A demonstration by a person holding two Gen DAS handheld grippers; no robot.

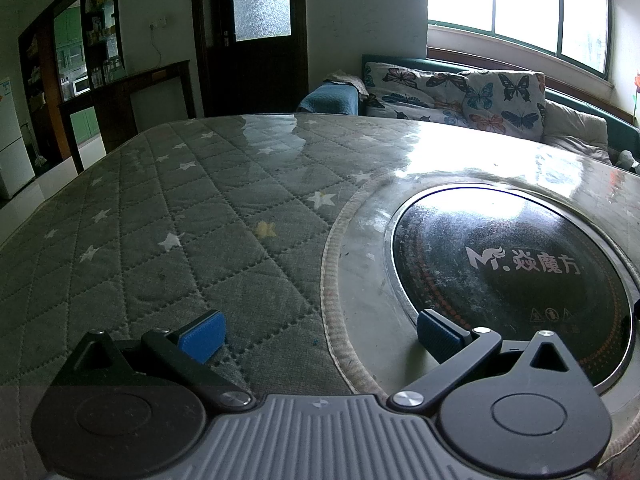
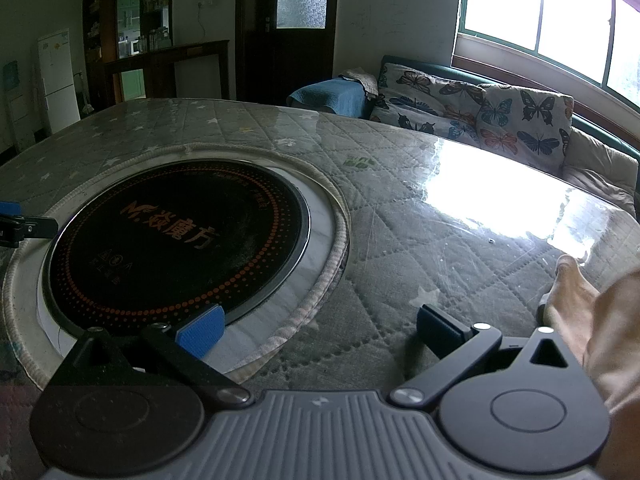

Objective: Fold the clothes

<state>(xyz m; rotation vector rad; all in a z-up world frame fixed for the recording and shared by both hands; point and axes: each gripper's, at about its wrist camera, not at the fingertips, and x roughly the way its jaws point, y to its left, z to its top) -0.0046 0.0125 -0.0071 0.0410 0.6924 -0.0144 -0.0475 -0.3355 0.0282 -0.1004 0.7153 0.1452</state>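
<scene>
My left gripper point(image 1: 320, 334): jaws wide, empty, over grey star-quilted table cover point(image 1: 168, 216). My right gripper point(image 2: 318, 330): wide, empty; round black induction hob point(image 2: 180, 244) ahead-left.

Left wrist view: cooktop disc point(image 1: 516, 264) cut off by right frame edge; near rim hidden behind gripper body. Shelf contents point(image 1: 100, 20) far left too small to identify. Window point(image 1: 520, 4) overexposed, outside unreadable.

Right wrist view: hand point(image 2: 592, 312) cut off at right edge. Glare patch point(image 2: 500, 204) washes out counter pattern. Left gripper point(image 2: 24, 226) only partly in frame at left edge.
</scene>
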